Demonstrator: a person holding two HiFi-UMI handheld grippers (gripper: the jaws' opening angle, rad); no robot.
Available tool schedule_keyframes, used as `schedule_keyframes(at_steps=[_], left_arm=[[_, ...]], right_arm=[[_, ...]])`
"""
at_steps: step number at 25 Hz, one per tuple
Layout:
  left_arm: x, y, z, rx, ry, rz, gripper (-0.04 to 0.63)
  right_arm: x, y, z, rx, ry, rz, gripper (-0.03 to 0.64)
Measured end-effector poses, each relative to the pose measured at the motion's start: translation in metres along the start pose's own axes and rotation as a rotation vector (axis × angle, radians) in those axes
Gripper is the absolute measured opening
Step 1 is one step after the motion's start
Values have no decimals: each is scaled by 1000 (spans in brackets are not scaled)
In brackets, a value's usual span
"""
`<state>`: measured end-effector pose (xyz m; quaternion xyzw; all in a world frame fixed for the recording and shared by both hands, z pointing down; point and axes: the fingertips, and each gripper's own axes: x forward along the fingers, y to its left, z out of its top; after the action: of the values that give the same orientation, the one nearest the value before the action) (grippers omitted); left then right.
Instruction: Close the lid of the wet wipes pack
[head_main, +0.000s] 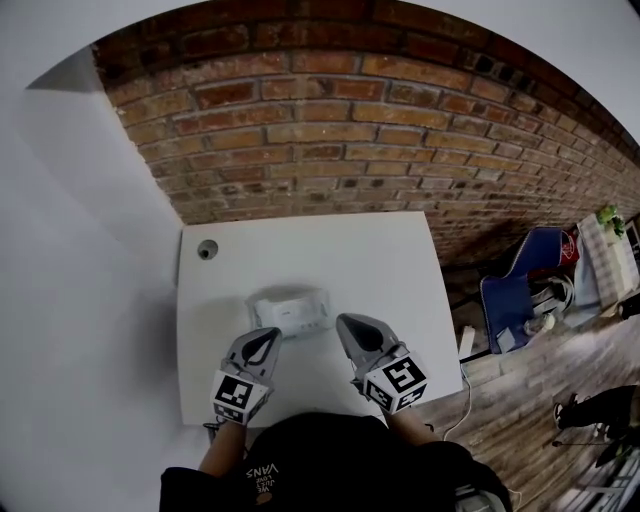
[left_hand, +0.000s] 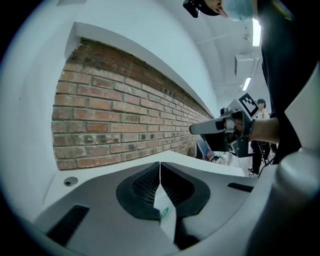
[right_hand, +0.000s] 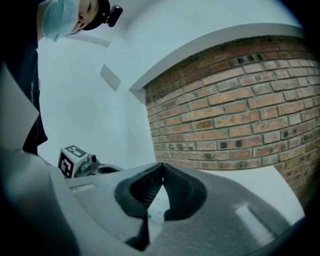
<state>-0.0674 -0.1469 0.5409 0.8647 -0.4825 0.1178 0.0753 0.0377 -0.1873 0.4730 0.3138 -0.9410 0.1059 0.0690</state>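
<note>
Head view is showing the wet wipes pack (head_main: 289, 311) lying on the white tabletop (head_main: 400, 260), roughly midway between the wall edge and the near edge and a bit toward the left edge. It's sitting well clear of the cable hole (head_main: 207, 249) by the far-left corner. Pack's long axis is running left-right, parallel to the brick wall (head_main: 330, 130), with the broad face pointing up. A paler raised strip is showing along its far long side; I'm reading that as the lid (head_main: 283, 294) flipped back toward the wall, but it's too small to be sure. Left gripper (head_main: 269, 334) is hovering just beside the pack's near-left corner and right gripper (head_main: 344, 321) just off its near-right end; I'm not able to tell from here whether either is touching. Left gripper view and right gripper view are both showing jaws pressed together at the tips, clamping nothing. The white bit with green print peeking through the gap under the tips is looking like the pack below, not something held. I'm judging the step as approach/setup, with lid closing not yet happening. Next move is probably calling for one gripper pinning the pack body near an end. The other, tips together, would be reaching over the far side, swinging the lid toward the near edge and pressing until it latches. Pack is looking light, so it's likely sliding if unpinned.
</note>
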Motion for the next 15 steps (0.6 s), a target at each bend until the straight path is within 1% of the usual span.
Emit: schedule_keyframes(at_steps=[4,8,15], left_arm=[[15,9,-14,-26,52,20,0],[25,17,-30,-63,124,36,-1],[36,29,-50,-73,186,47,0]], right_arm=[[9,0,-10,16,23,27,-2],[19,-2,-19,23,40,45,-2],[43,-5,-26,13,57,72,-2]])
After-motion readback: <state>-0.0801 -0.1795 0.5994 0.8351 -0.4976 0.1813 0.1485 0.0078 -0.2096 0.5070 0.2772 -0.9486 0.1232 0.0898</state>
